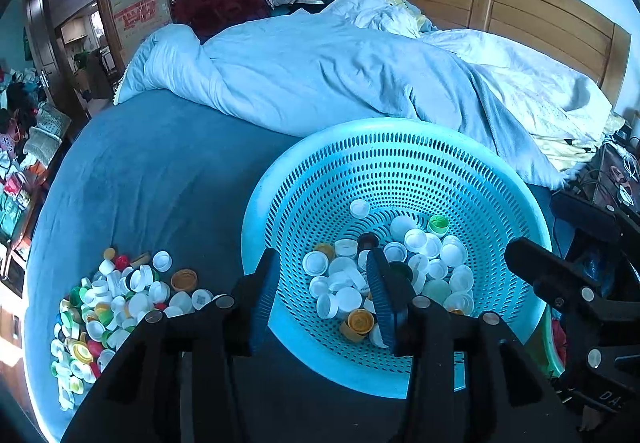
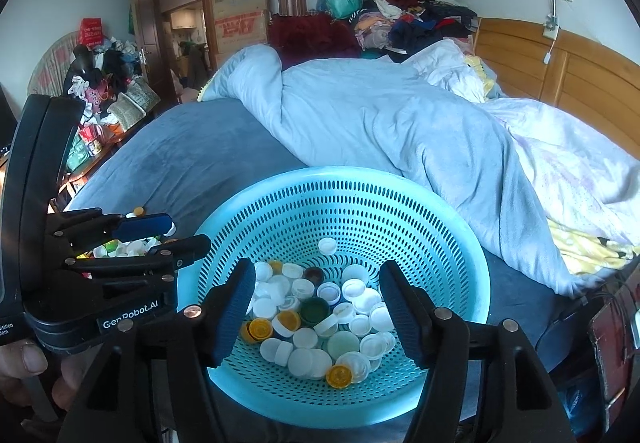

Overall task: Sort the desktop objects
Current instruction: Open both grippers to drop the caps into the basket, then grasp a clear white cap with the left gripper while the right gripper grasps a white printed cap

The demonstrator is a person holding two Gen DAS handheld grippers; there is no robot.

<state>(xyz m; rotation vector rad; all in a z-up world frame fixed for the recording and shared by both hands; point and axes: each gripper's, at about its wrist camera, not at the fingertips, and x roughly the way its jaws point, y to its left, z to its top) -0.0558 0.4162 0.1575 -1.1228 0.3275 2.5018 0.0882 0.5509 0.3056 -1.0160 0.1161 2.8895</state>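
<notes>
A turquoise perforated basket sits on the blue bed sheet and holds many bottle caps, mostly white, a few yellow, green and dark. A loose pile of mixed caps lies on the sheet to the basket's left. My left gripper is open and empty, straddling the basket's left rim: one finger outside, one inside above the caps. My right gripper is open and empty, hovering over the caps in the basket. The left gripper also shows in the right wrist view.
A rumpled light-blue duvet lies just behind the basket. A wooden headboard is at the right. Piled clothes and cardboard boxes stand beyond the bed. Cluttered items crowd the floor at left.
</notes>
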